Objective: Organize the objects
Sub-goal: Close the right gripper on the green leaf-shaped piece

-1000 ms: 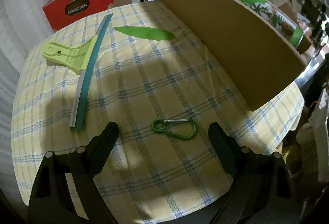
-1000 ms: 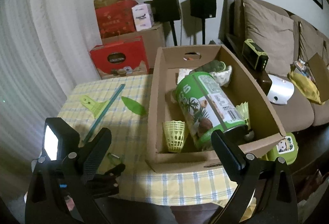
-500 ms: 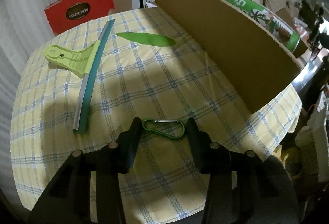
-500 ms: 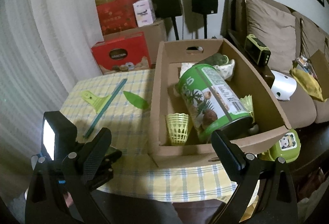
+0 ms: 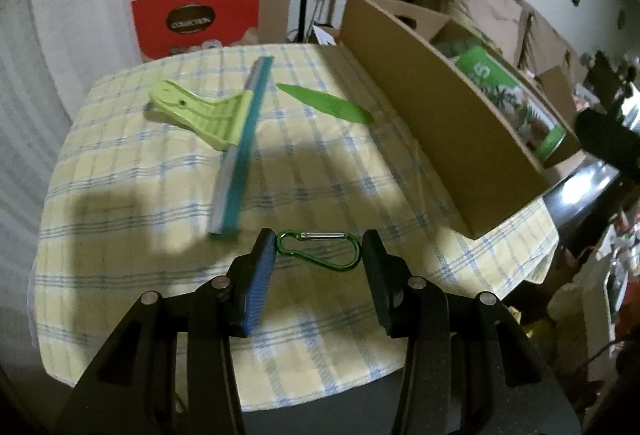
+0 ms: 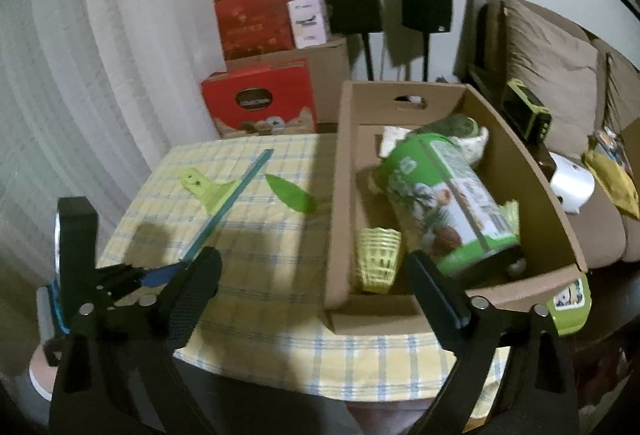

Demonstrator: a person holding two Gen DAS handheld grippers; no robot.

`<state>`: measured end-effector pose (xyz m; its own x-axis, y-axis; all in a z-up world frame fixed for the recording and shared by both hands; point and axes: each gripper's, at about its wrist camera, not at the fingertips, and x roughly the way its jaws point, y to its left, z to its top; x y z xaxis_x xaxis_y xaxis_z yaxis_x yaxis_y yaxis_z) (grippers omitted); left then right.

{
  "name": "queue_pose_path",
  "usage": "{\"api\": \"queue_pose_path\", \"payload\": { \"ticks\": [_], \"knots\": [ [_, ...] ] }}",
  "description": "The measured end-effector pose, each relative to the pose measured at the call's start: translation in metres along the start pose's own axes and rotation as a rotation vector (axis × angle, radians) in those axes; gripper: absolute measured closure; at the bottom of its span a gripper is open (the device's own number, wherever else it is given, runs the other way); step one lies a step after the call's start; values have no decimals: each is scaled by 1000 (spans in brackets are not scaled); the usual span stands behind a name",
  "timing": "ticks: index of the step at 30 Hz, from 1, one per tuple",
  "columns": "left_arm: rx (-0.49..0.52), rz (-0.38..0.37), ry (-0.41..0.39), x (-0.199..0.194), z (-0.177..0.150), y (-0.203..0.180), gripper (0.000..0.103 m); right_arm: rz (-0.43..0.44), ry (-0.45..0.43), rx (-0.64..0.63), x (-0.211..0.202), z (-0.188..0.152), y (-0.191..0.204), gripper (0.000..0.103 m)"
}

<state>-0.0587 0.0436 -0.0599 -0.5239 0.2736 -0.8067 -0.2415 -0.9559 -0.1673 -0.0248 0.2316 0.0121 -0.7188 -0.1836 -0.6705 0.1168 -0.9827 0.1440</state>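
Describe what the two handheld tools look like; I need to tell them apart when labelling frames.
Both look alike: matte black plastic frames with two angled fingers and silver round pins at the joints. The left tool has a blue textured pad on one finger. The right tool has a dark cross-hatched pad. Seen from the right wrist view, the left tool carries a boxy black block with blue trim. No sleeves or cables are visible.

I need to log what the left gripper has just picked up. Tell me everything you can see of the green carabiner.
The green carabiner is a small pear-shaped clip, glossy metallic green, apparently metal, with a straight silver gate along its far side, which looks closed. It lies lengthwise between the jaws of the left gripper, narrower end against the blue-padded jaw, wider end against the black one, so it is clamped end to end. Below it is the yellow checked tablecloth; whether it touches the cloth cannot be told. Nothing else touches it.
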Motion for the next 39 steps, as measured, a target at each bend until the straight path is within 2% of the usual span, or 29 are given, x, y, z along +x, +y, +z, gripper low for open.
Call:
{"api": "queue_pose_path", "payload": {
  "ticks": [4,6,8,15,23,33,39],
  "knots": [
    [-25,-1,-19,-16,2,11,62,31,39,-57,17,16,16,31],
    [-38,-1,-30,-24,3,17,62,62,61,-78,29,28,23,43],
    [-51,-2,-39,-31,4,24,62,78,77,-88,42,38,29,46],
    [-88,5,-53,-43,5,44,62,80,179,-151,108,70,46,48],
    [-117,-18,-62,-45,4,59,62,63,340,-247,177,80,56,51],
    [-144,-50,-61,-42,1,72,62,30,487,-312,229,75,56,51],
    [-149,-64,-57,-40,-2,74,62,5,518,-360,245,74,59,52]
  ]
}}
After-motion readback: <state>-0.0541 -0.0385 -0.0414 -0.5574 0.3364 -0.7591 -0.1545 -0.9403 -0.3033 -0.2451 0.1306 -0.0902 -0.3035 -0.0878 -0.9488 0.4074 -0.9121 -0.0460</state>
